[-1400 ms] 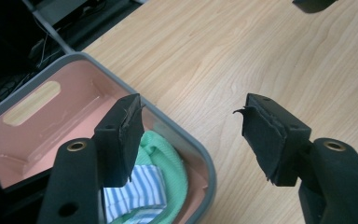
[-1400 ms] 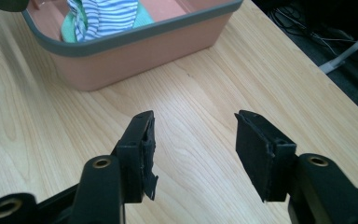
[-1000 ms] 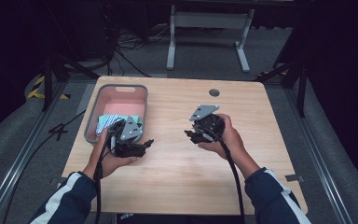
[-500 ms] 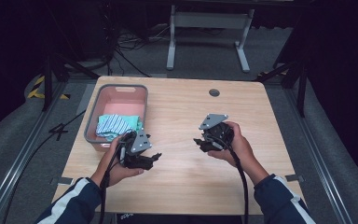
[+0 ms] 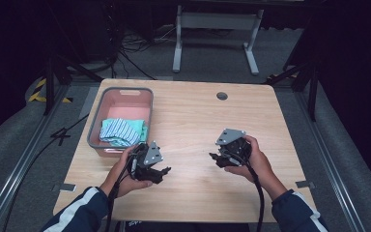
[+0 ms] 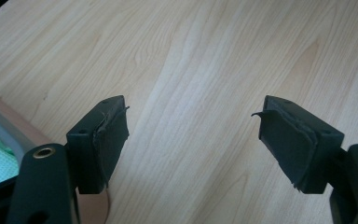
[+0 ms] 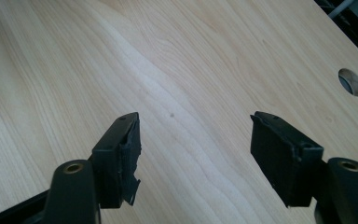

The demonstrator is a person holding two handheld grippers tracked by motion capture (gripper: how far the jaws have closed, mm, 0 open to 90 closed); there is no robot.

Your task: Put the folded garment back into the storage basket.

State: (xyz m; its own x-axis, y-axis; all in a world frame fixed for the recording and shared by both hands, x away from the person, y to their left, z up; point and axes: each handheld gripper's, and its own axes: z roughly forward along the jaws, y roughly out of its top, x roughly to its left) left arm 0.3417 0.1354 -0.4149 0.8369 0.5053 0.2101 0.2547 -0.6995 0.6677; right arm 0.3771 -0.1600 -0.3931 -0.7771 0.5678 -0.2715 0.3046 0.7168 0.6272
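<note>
Both grippers have pulled back toward the person, left gripper (image 5: 160, 171) off the bin (image 5: 95, 126) and down by the near edge, right gripper (image 5: 219, 158) mid-table (image 5: 188, 116); each stands wide open, holding nothing. Striped cloth (image 5: 121, 132) lies in the bin. Looks like the drop-off is done and the hands are retreating

Overhead, plus two close table (image 5: 193, 116) views
</note>
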